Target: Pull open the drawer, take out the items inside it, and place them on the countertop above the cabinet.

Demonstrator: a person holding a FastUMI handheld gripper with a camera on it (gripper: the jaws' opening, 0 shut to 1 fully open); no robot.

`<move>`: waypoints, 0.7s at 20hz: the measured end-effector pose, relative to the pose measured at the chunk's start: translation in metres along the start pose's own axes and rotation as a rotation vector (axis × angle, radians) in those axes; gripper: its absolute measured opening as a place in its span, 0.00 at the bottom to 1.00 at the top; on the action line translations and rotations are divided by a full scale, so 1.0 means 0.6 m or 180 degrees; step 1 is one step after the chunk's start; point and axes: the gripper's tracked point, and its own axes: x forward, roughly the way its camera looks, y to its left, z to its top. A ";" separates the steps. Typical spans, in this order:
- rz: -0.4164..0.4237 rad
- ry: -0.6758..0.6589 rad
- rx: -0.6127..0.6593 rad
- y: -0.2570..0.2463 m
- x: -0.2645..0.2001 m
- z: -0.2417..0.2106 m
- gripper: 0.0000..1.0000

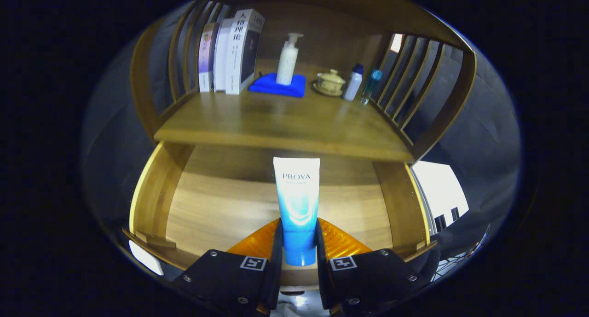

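Gripper view has your gripper [299, 243] clamped on the blue tube [297, 206] near its cap end, lifted over the open drawer [207, 206]. Gripping it low probably keeps it steady for the countertop [276, 119], which already has books [230, 50] and bottles along the back.

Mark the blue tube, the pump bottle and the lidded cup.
blue tube [297, 202]: gripper view, mid body, held between the gripper [298, 243] fingers.
pump bottle [287, 64]: gripper view, white body, standing on the blue cloth [269, 85].
lidded cup [330, 81]: gripper view, cup wall under the lid.
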 end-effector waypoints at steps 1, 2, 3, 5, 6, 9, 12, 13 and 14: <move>-0.0019 -0.0065 0.0003 -0.004 0.004 0.023 0.35; -0.0024 -0.0142 -0.0006 -0.008 0.010 0.047 0.35; -0.0018 -0.0197 -0.0010 -0.009 0.020 0.070 0.35; 0.0020 -0.0273 -0.0052 -0.009 0.042 0.109 0.36; 0.0038 -0.0312 -0.0058 -0.010 0.055 0.126 0.36; 0.0136 -0.0387 -0.0044 -0.005 0.098 0.173 0.36; 0.0133 -0.0456 -0.0112 -0.012 0.137 0.214 0.36; 0.0122 -0.0454 -0.0137 -0.015 0.153 0.223 0.36; 0.0116 -0.0441 -0.0150 -0.018 0.166 0.227 0.37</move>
